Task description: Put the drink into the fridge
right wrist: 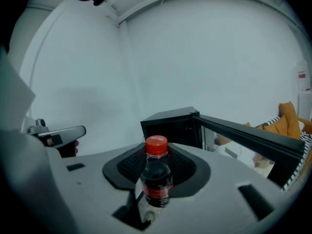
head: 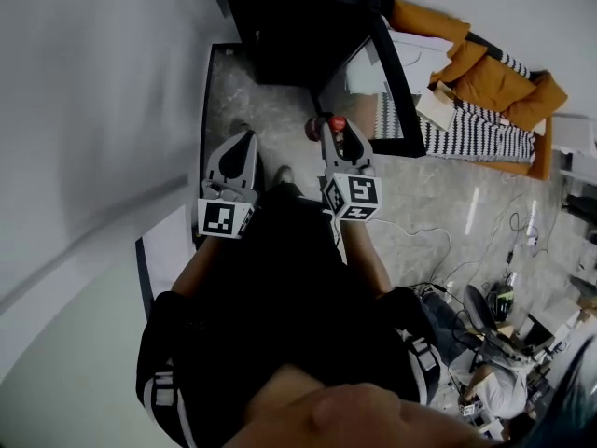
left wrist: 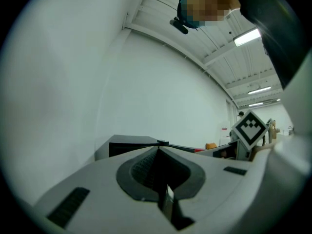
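Grey marbled floor (head: 438, 203) runs between a white wall (head: 84, 110) on the person's left and an orange sofa (head: 485, 77) with a striped cover on the far right. Loose cables (head: 438, 259) lie on the floor to the right.

A black fridge (right wrist: 168, 126) stands ahead against the wall. Its glass door (right wrist: 243, 135) is swung open to the right, and the interior reads as dark, with contents not discernible.

The right gripper (head: 334, 136) is clamped on the drink bottle (right wrist: 156, 177), jaws pressed against its sides. The bottle stands upright between the jaws, with dark liquid, a red cap and a red label band. It is held out in front of the fridge opening, outside the cabinet, near the door's edge in the head view.

The left gripper (left wrist: 159, 155) has its jaws closed together with nothing between them. It is held beside the right gripper, apart from it, pointing toward the left side of the fridge and touching nothing.
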A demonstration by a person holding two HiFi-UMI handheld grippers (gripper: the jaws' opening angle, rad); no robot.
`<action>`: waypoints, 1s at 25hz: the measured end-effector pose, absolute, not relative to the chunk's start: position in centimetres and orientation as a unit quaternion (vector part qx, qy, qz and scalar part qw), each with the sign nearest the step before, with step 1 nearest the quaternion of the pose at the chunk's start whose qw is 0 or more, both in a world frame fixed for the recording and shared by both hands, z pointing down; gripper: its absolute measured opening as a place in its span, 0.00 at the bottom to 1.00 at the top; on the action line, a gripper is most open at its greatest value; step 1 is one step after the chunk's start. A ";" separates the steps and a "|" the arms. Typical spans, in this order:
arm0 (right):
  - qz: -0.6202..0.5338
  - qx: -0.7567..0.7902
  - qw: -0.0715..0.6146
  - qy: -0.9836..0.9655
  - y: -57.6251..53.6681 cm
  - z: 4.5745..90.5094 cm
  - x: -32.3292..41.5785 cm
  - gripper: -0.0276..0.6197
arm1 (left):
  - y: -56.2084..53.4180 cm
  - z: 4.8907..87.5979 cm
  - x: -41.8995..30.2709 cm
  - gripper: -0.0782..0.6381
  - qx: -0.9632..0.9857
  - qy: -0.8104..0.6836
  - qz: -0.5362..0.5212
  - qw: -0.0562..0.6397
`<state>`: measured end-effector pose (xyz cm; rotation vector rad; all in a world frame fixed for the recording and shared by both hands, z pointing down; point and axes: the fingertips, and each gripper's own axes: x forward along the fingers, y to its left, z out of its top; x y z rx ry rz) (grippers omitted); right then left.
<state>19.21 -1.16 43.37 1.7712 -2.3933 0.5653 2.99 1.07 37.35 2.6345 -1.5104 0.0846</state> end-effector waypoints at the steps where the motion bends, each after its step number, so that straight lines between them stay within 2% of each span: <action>1: 0.186 0.586 0.055 -0.787 -1.8 43.6 19.3 0.23 | 0.2 37.4 3.1 0.12 0.868 -0.494 0.026 0.051; 9: 0.184 0.608 0.063 -0.770 -6.9 45.4 19.5 0.23 | -6.7 39.2 4.6 0.12 0.896 -0.440 0.030 0.045; 25: 0.168 0.632 0.080 -0.752 -20.5 50.0 16.2 0.23 | -20.3 42.5 1.7 0.12 0.911 -0.409 0.029 0.047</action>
